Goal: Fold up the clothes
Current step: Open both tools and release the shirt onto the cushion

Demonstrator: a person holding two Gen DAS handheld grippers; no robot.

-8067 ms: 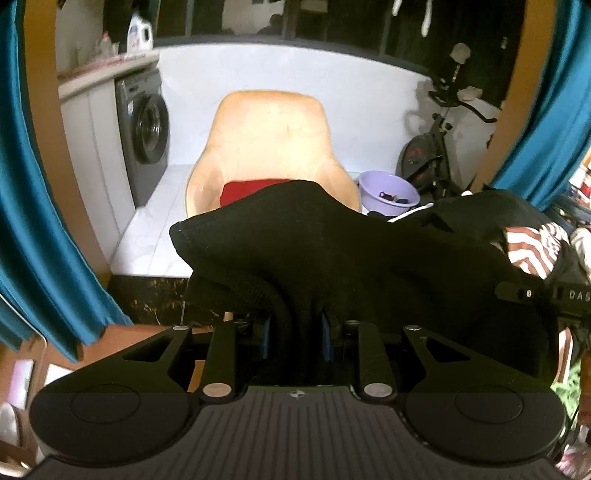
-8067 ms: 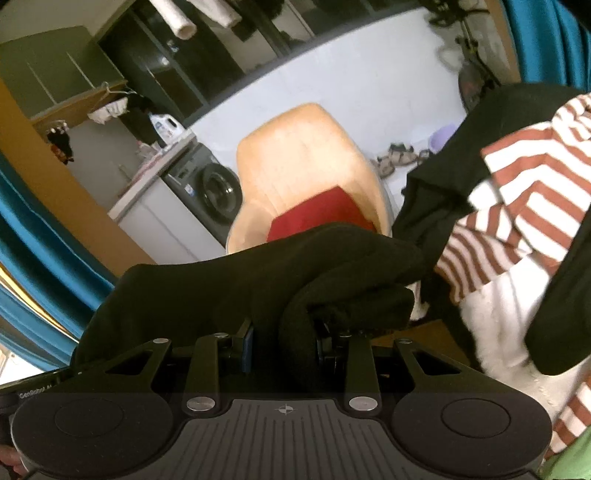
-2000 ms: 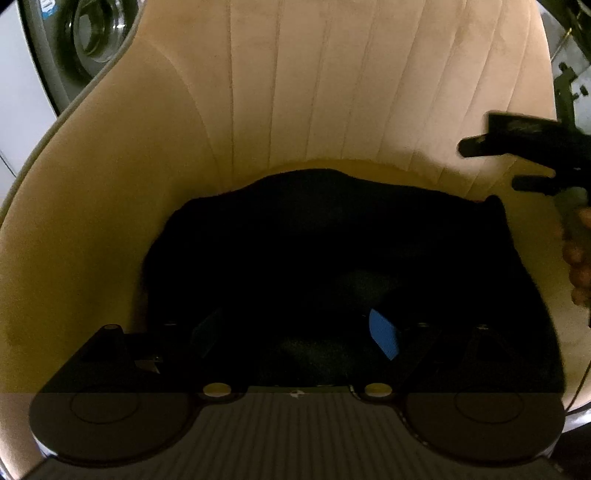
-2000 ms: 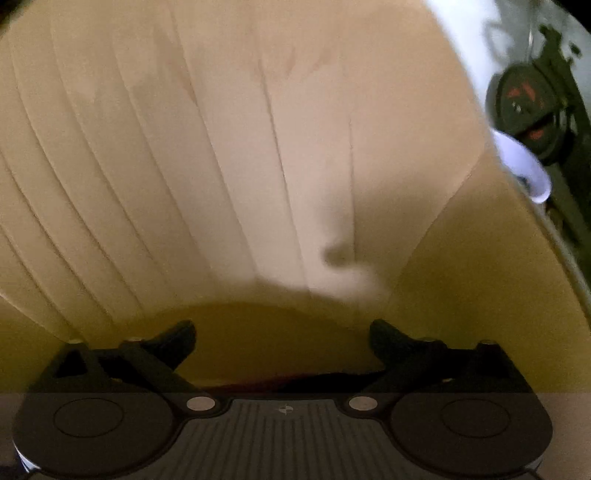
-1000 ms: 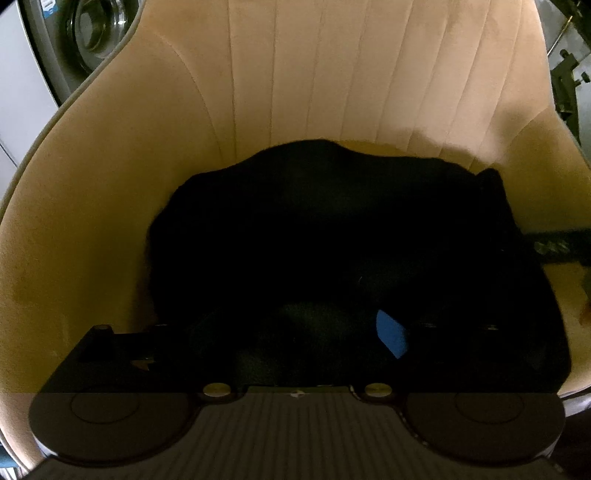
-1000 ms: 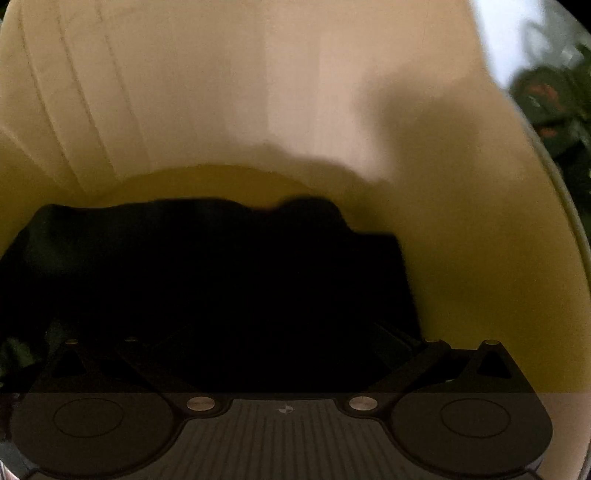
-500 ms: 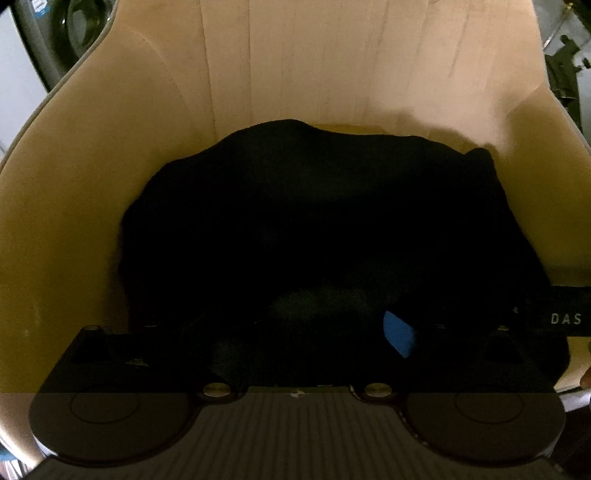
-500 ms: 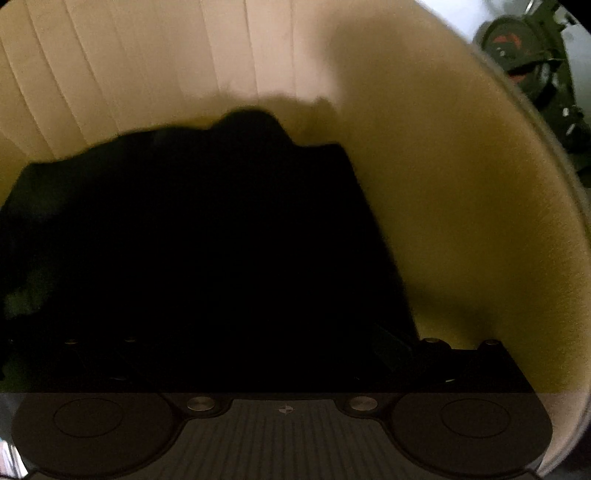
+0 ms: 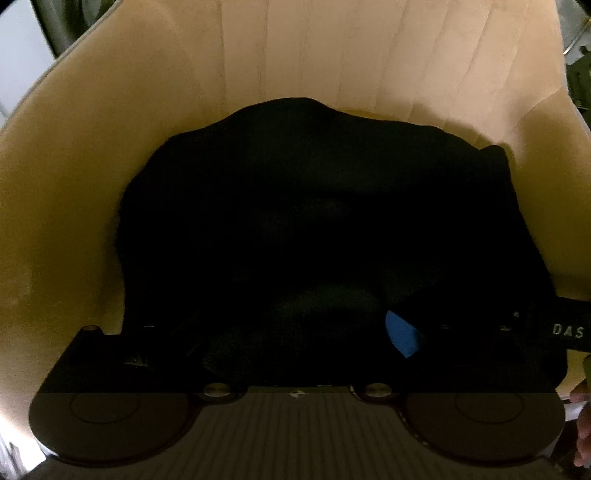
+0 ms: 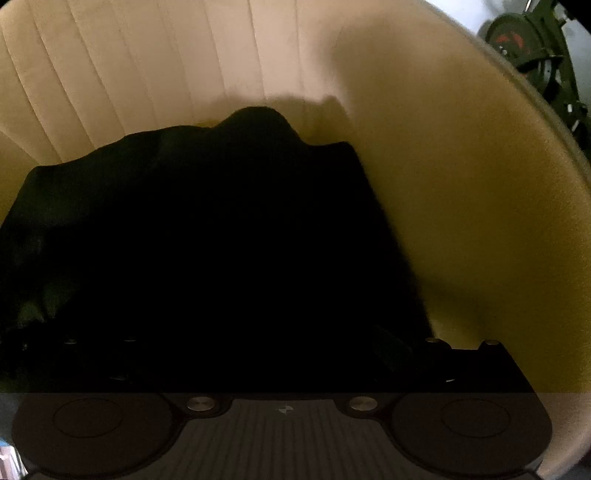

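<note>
A folded black garment (image 9: 314,206) lies on the seat of a tan padded chair (image 9: 369,55). My left gripper (image 9: 295,325) is open low over the garment's near edge, its fingers spread wide and one blue pad (image 9: 402,332) showing; a fold of cloth bulges between them, not pinched. In the right wrist view the same black garment (image 10: 207,229) fills the left and middle, against the chair (image 10: 461,192). My right gripper (image 10: 284,343) is open over the garment's near right part; its fingertips are lost in the dark cloth. Its body (image 9: 569,330) shows at the left view's right edge.
The chair's ribbed backrest and curved sides wall in the garment at the back, left and right. An exercise bike (image 10: 532,48) stands beyond the chair's right side. A washing machine (image 9: 59,29) is past its left side. A hand (image 9: 583,424) shows at the lower right edge.
Both grippers, shut on the black garment 8 s ago, have let it go. My right gripper came down from the backrest onto the garment's right part. The left edged closer.
</note>
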